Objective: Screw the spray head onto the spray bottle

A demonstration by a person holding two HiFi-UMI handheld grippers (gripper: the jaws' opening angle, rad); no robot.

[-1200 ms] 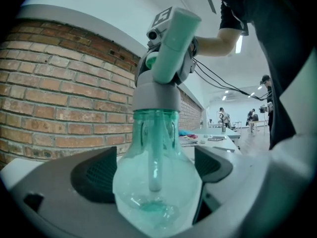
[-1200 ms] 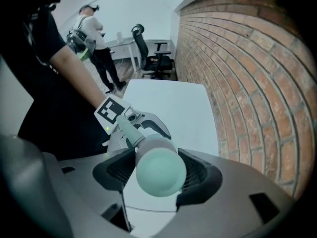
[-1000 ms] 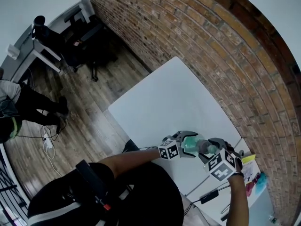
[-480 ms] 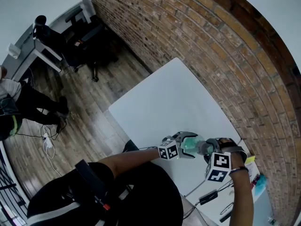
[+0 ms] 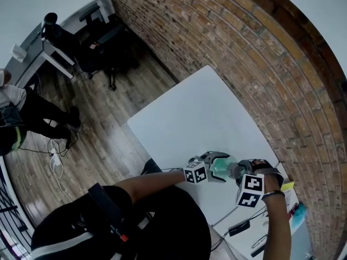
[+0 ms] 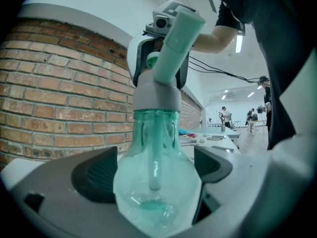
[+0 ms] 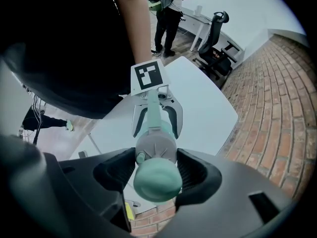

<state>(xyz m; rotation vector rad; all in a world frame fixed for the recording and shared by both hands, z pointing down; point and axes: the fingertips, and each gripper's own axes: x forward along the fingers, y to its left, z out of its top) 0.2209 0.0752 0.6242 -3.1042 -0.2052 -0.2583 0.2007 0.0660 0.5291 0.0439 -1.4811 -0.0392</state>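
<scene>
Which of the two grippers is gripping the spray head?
The right gripper, clamped from above on the spray head; the left gripper holds the green bottle.

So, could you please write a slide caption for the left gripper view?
Left gripper clamps the green spray bottle upright, spray head on its neck, brick wall behind.

spray bottle (image 6: 157, 182): is showing clear, glossy, green-tinted plastic
spray head (image 7: 154, 150): is looking like matt grey and mint plastic
desk (image 5: 195, 112): is showing a smooth white top
wall (image 5: 260, 53): is showing rough brick
</scene>
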